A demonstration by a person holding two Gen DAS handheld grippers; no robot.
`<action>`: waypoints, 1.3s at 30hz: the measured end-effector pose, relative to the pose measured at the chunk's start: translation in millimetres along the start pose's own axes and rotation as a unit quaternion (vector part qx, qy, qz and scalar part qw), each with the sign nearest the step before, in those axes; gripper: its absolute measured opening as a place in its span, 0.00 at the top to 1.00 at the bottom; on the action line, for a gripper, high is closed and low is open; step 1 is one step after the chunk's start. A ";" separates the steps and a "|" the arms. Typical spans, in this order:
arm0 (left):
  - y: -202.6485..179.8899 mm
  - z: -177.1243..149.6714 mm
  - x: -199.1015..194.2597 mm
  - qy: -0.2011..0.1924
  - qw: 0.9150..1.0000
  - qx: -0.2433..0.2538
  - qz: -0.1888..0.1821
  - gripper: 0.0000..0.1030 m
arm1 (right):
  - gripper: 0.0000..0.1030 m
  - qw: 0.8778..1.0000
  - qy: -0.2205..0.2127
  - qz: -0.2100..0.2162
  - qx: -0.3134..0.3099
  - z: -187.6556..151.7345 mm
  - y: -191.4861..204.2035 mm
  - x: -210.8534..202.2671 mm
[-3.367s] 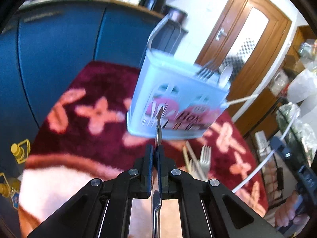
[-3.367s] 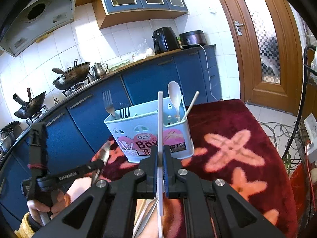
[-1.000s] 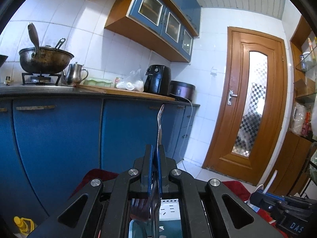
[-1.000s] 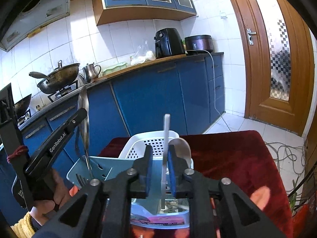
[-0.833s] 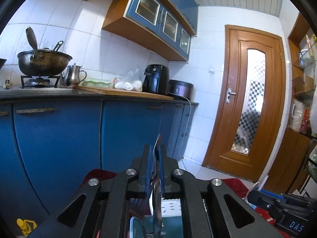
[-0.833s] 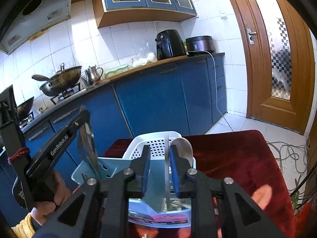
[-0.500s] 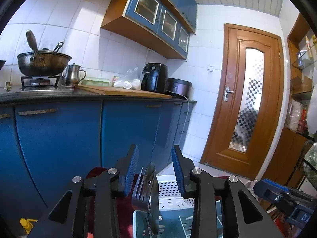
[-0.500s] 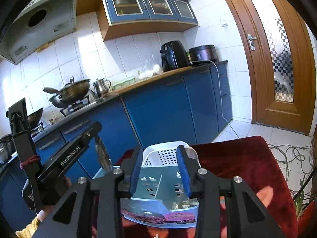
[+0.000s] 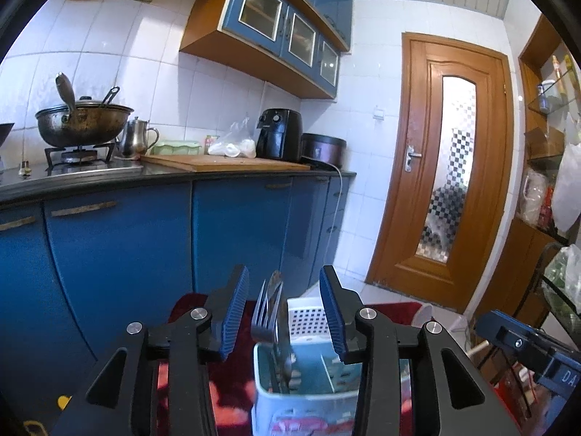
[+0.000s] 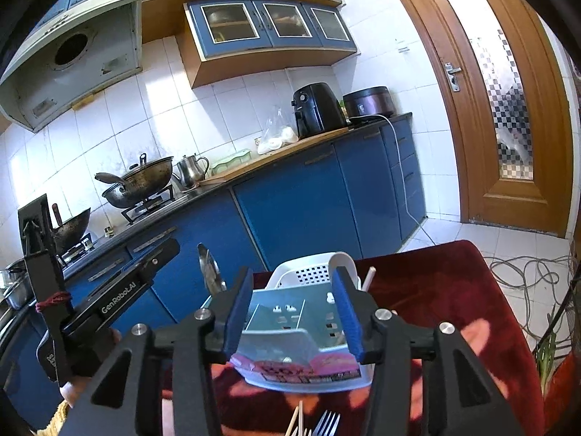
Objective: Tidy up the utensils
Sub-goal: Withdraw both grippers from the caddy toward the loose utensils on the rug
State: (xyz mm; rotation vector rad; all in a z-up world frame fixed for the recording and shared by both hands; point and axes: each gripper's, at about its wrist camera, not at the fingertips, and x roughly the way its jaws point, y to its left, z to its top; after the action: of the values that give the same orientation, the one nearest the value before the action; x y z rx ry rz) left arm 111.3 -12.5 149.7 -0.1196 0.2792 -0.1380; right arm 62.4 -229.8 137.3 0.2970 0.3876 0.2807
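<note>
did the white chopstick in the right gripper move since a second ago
Yes. It left the opening right gripper and now stands in the utensil caddy, beside the white spoon, at the caddy's right end.

Bright daylight, glare on tiles, fisheye-bent edges, blurred foreground.

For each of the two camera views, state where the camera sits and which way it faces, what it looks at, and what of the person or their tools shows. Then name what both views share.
Left wrist: sits on the left gripper, facing forward over the utensil caddy toward blue cabinets; jaws opening, empty.
Right wrist: sits on the right gripper, facing the same caddy; jaws opening, empty; the left gripper shows.
Shared: caddy, wok, air fryer, door.
</note>
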 end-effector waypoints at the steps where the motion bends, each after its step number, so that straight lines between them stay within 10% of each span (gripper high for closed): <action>1: 0.3 -0.8 -4.1 0.005 1.000 0.000 0.001 0.59 | 0.52 1.000 0.001 -0.002 0.000 -1.4 0.3 -2.7; 39: -13.1 -76.6 -64.4 0.153 0.988 0.018 0.006 0.52 | 0.38 0.995 0.079 -0.048 0.047 -84.4 -30.4 -61.9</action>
State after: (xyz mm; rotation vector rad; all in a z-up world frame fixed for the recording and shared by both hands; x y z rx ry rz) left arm 26.9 -23.1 95.5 -0.0596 0.5824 -0.1498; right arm -20.6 -258.4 72.7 0.3486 0.5714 0.1919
